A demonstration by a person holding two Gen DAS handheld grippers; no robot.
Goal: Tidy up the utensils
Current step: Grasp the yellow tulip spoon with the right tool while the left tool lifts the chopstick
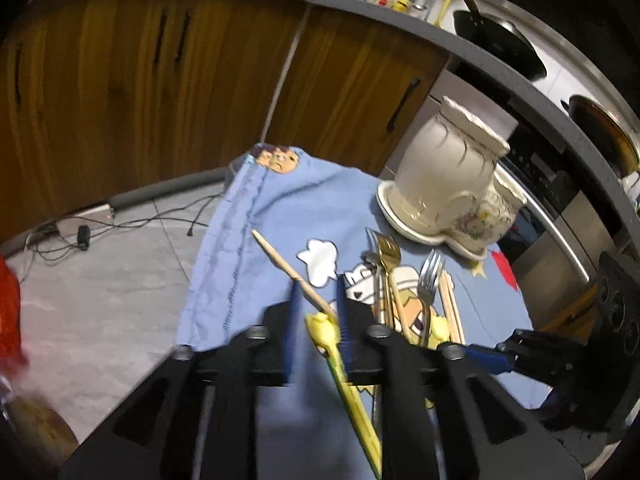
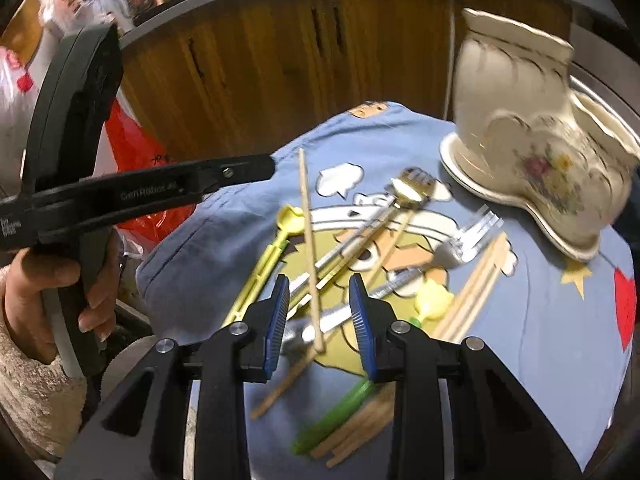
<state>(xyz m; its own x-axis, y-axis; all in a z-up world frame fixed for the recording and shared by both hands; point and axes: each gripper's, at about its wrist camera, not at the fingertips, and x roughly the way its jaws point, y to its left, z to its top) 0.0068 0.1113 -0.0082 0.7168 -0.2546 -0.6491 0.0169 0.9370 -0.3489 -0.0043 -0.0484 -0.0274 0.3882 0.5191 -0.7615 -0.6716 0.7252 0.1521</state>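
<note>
Utensils lie piled on a blue cartoon-print cloth [image 1: 280, 208]: a gold fork [image 2: 412, 182], a silver fork [image 2: 476, 232], a yellow spoon [image 2: 290, 218], wooden chopsticks [image 2: 472, 292] and a green utensil [image 2: 332, 416]. My left gripper [image 1: 318, 292] is open, its jaws either side of the yellow spoon [image 1: 320, 326] and a chopstick [image 1: 280, 258]. My right gripper [image 2: 320, 300] is open above a single chopstick [image 2: 306, 220] that runs between its fingers. A cream ceramic double holder [image 2: 516, 92] stands at the cloth's far right and also shows in the left wrist view [image 1: 444, 172].
Wooden cabinets [image 1: 140, 80] stand behind the table. An oven [image 1: 560, 216] is at the right. A counter [image 1: 360, 4] carries bottles and pans. Cables lie on the grey floor [image 1: 100, 300]. A red bag [image 2: 132, 148] hangs left of the table. The left gripper's body [image 2: 120, 196] reaches in from the left.
</note>
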